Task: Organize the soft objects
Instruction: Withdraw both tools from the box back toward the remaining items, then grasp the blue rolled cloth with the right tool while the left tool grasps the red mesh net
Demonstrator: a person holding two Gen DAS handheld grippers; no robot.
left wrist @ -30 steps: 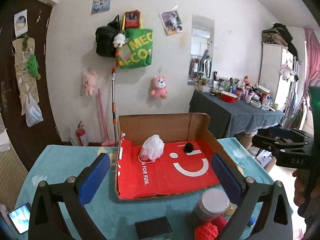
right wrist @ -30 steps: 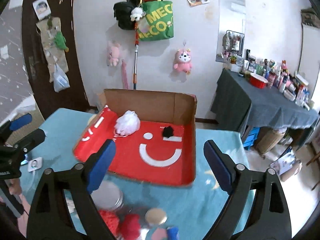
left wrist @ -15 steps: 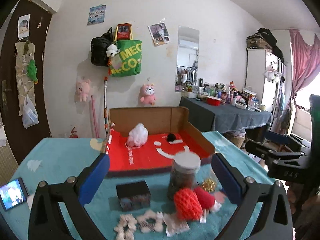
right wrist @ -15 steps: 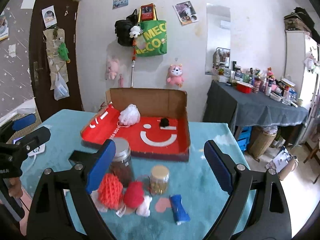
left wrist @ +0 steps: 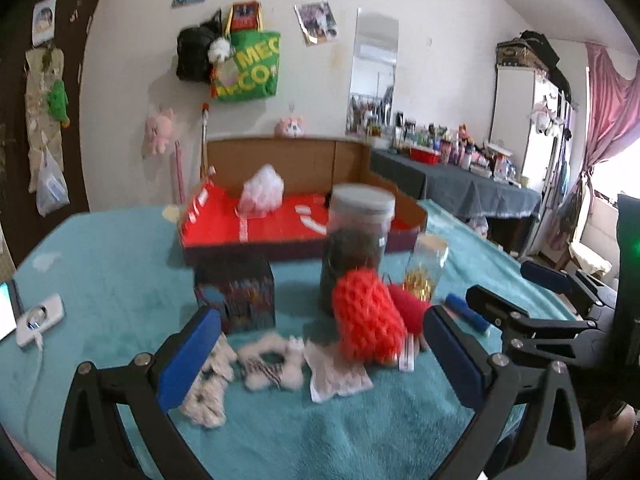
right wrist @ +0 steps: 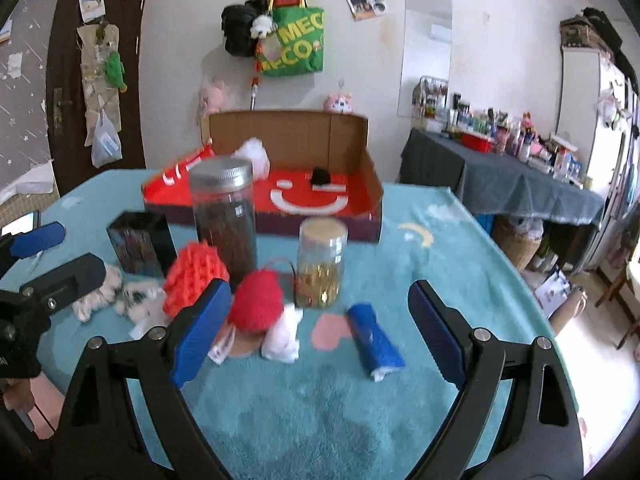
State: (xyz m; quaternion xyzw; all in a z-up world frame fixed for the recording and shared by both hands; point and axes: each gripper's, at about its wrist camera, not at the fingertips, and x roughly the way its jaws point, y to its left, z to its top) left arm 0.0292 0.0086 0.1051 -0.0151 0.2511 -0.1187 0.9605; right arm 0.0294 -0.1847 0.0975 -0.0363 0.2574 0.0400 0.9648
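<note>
Ahead of the left gripper (left wrist: 320, 354), whose jaws are standing wide and empty, a red knitted piece (left wrist: 368, 316) and white fluffy scraps (left wrist: 268, 364) are lying on the teal cloth (left wrist: 120, 280). Between the right gripper's (right wrist: 316, 328) spread, empty fingers a red pompom (right wrist: 256, 304) and blue roll (right wrist: 376, 342) are resting, the red-lined box (right wrist: 320, 200) sitting beyond them.

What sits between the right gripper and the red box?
In the right wrist view, between the right gripper and the red box stand a gold-filled jar and, lower, a blue roll.
</note>
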